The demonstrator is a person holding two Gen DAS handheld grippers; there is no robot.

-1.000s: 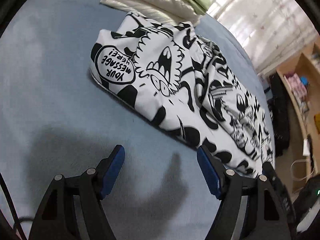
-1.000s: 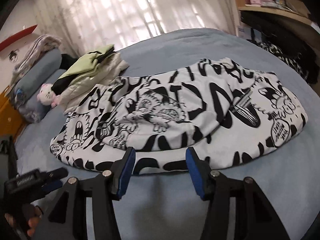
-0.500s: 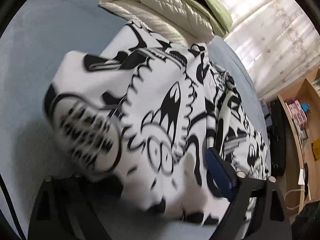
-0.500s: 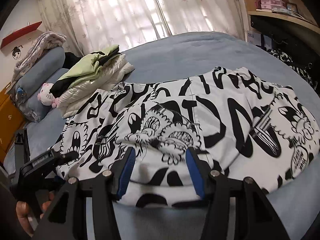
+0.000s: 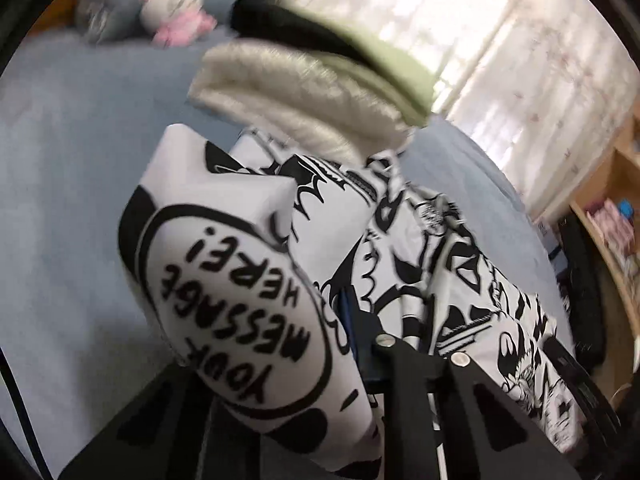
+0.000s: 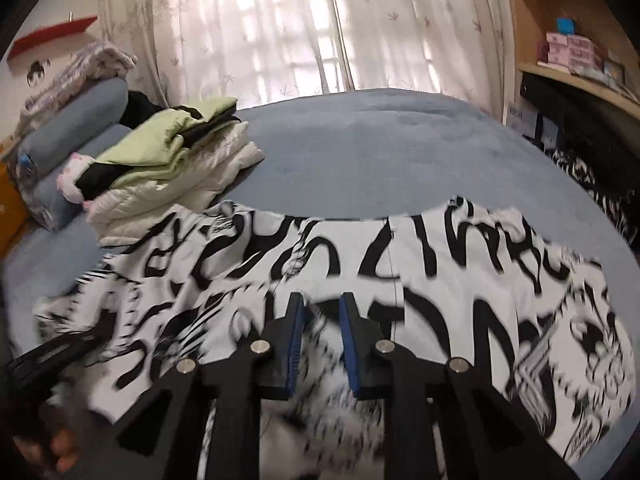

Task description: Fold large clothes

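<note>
The white cotton garment with black cartoon print [image 6: 420, 264] lies on the blue bed [image 6: 380, 140], its long axis running across the right wrist view. Both the left claw [image 5: 348, 320] and right claw [image 6: 322, 336] have just been closing and pinch its near edge.

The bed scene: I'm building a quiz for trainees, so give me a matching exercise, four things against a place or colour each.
Things:
1. printed garment
2. plush toy
3. folded jackets
4. pink boxes

Descriptions:
A. on the wooden shelf
B. black and white
C. stacked beside the pillows
D. pink and white

Pairs: 1-B, 2-D, 3-C, 4-A
</note>
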